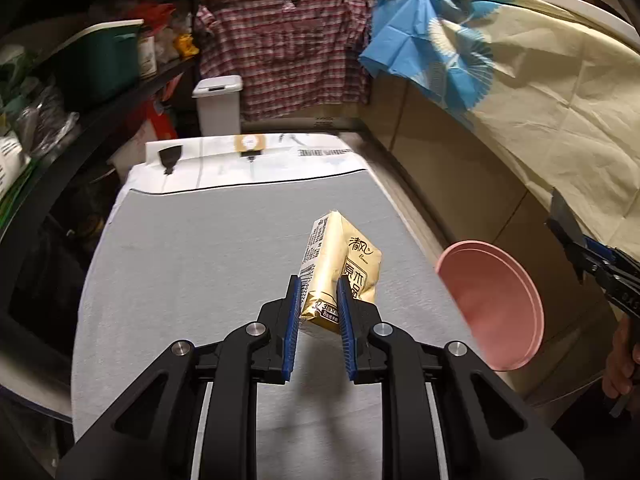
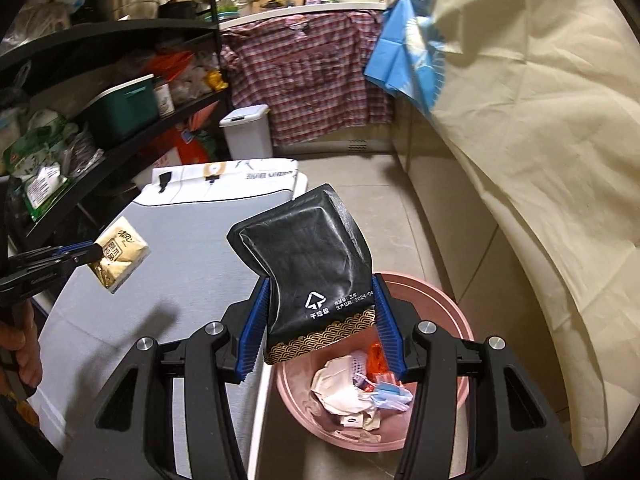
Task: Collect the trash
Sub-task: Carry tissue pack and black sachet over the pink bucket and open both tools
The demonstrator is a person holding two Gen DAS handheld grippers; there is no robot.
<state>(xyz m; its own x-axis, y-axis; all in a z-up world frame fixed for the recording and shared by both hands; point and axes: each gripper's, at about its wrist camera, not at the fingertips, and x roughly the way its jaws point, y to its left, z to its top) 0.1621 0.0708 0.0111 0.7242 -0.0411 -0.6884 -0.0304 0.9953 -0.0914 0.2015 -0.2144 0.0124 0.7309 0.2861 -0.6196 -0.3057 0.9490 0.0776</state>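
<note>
While the black packet (image 2: 316, 276) is clamped by the right gripper (image 2: 320, 320) directly above the pink bin (image 2: 452, 320), the gold packet (image 1: 340, 272) — pinched by the left gripper (image 1: 318, 312) — is held over the table (image 1: 180, 260).

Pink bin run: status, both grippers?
Left gripper shut on gold tissue pack, above table. Right gripper shut on black packet, over pink bin. Nothing blocking the drop.

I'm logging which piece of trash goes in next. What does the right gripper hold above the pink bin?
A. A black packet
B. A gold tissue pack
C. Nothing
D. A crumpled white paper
A: the right gripper is shut on a black packet, held above the pink bin; the gold tissue pack is in the left gripper.
</note>
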